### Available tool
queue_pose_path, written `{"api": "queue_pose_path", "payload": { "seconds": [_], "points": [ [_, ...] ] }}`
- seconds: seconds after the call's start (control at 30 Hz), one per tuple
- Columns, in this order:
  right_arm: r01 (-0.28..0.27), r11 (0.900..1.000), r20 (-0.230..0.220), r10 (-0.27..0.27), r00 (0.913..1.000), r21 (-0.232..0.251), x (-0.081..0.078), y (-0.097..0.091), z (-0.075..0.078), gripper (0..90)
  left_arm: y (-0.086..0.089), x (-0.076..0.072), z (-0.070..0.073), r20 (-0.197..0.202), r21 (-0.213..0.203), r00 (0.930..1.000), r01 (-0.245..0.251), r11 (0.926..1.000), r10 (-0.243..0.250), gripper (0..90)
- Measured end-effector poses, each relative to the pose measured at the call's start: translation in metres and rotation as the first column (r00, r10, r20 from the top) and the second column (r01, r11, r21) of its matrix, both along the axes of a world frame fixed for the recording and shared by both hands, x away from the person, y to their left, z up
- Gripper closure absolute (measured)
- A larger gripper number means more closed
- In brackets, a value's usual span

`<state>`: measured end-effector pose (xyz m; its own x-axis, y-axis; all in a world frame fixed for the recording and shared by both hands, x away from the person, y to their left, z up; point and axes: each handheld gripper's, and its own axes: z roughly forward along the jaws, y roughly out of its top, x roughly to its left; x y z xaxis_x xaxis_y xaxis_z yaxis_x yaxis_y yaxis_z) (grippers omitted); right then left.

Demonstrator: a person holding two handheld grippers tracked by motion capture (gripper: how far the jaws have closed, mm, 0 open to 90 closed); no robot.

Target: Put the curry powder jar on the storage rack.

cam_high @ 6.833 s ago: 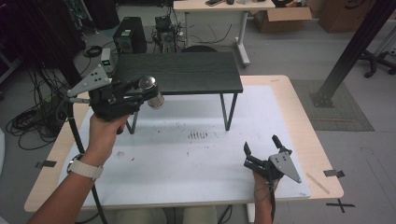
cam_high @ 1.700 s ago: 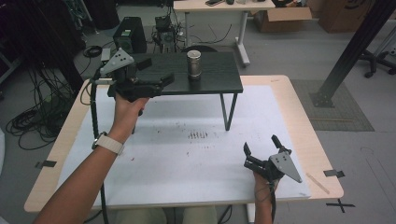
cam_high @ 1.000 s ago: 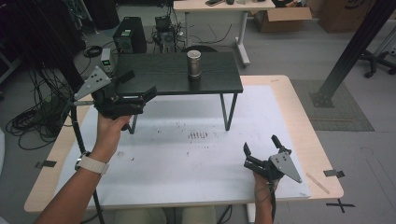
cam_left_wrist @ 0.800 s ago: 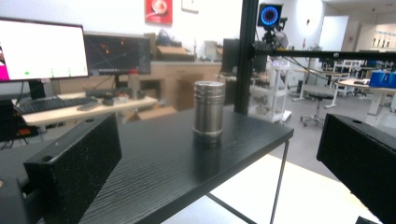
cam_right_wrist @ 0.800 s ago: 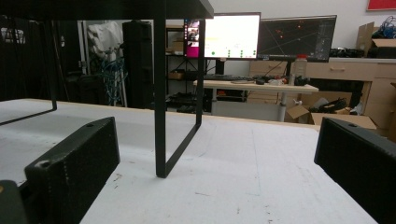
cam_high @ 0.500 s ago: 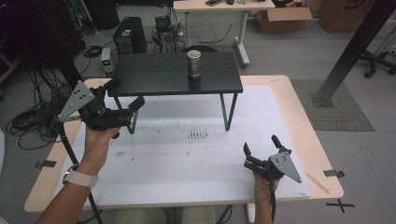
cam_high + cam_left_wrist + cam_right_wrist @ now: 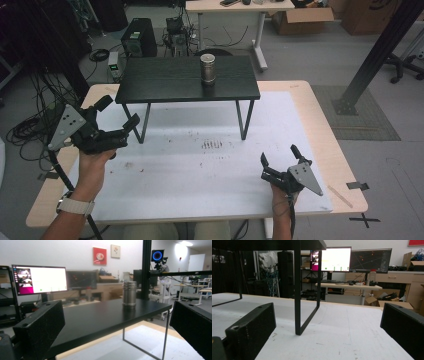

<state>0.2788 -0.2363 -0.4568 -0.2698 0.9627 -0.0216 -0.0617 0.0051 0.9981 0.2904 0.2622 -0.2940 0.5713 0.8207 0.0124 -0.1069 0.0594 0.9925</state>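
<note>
Canister [image 7: 208, 69] upright on shelf [image 7: 165, 85] — long axis vertical.

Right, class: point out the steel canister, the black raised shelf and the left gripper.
Cylindrical steel canister [image 7: 207, 69], high view, its side.
Black raised shelf [image 7: 160, 80], high view, bare top.
Left gripper [image 7: 118, 116], high view, between fingertips.

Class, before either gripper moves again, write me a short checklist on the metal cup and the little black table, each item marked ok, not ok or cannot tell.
1. Metal cup stands upright: ok.
2. Cup rests on the black table, away from its edges: ok.
3. Left gripper open and holding nothing: ok.
4. Right gripper open, low over the white mat: ok.
5. Left gripper clear of the black table's front edge: cannot tell.
</note>
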Motion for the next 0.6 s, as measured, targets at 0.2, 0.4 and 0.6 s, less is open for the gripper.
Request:
{"api": "queue_pose_path", "payload": {
  "seconds": [0.2, 0.4, 0.6],
  "points": [
    [0.001, 1.0000, -0.004, -0.001, 1.0000, -0.003, 0.000, 0.000, 0.000, 0.0, 0.011, -0.008, -0.011, 0.034, 0.009, 0.9990, -0.029, 0.9995, 0.029, 0.2],
    [0.002, 1.0000, -0.006, -0.002, 1.0000, -0.003, 0.000, 0.000, 0.000, 0.0, 0.023, -0.015, -0.025, 0.040, 0.006, 0.9974, -0.060, 0.9982, 0.060, 0.2],
    [-0.001, 1.0000, -0.003, 0.001, 1.0000, -0.008, 0.000, 0.001, 0.000, 0.0, 0.037, -0.018, -0.041, 0.027, 0.003, 0.9954, -0.093, 0.9957, 0.092, 0.2]
  ]
}}
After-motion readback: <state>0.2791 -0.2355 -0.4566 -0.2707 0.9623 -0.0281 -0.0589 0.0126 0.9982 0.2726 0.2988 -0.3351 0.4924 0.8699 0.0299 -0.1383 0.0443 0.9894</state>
